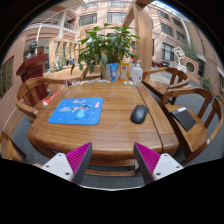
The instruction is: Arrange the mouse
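Clearly we are at the very start: the black mouse (138,114) sits on bare wood on the right part of the round wooden surface (100,135), well apart from the blue mouse pad (76,111) lying to its left. Our tongs (113,160) hang wide apart with nothing between their pink pads, short of the near rim, and the mouse lies well beyond them. Nothing of the arranging looks done yet; we judge that the reach, the grasp and the carry, probably over to the pad, all remain. At the far side stand a potted plant (110,45) and a few bottles (136,72), with wooden chairs (190,105) around
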A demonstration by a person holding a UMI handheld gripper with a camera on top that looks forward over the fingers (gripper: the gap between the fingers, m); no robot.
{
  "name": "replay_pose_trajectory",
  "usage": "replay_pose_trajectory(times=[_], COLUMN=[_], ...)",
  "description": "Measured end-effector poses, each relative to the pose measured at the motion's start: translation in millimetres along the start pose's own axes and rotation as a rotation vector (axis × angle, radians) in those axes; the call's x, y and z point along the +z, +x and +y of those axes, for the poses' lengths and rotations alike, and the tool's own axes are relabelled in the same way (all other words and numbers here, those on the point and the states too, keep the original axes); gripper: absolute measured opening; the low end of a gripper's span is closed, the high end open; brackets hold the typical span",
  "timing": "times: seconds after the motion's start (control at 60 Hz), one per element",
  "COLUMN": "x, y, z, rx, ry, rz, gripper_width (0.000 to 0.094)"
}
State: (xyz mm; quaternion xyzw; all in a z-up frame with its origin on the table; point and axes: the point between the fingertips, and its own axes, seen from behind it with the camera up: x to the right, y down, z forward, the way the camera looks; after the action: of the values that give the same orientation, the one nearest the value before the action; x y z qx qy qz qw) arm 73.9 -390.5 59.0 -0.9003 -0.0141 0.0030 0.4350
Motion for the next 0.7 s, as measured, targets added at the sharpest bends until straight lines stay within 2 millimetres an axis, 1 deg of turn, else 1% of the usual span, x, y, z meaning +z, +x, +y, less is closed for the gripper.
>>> replay_pose_trajectory(times=[0.017, 0.067, 0.1, 0.217, 0.333, 0.433, 0.567, 0.683, 0.7], x=[18.7, 34.2, 42.4, 67.0, 95.6, 125.4, 164.9, 192.9, 195.3], y=[28.6, 53.9, 66.7, 97.5, 115.6, 126.8, 136.0, 132.1, 132.6], z=[7.7, 10.4, 9.7, -3.9, -28.2, -43.2, -56.4, -61.0, -64.2], rx=[-0.002, 0.001, 0.005, 0.028, 0.030, 0.036, 0.071, 0.111, 0.114], ry=[0.002, -0.002, -0.004, 0.010, 0.050, 0.055, 0.028, -0.008, -0.002], rz=[0.006, 0.032, 0.047, 0.089, 0.113, 0.118, 0.113, 0.085, 0.085], gripper_width=[0.0852, 0.0852, 0.0852, 0.0854, 0.0854, 0.0862, 0.0858, 0.0844, 0.0848])
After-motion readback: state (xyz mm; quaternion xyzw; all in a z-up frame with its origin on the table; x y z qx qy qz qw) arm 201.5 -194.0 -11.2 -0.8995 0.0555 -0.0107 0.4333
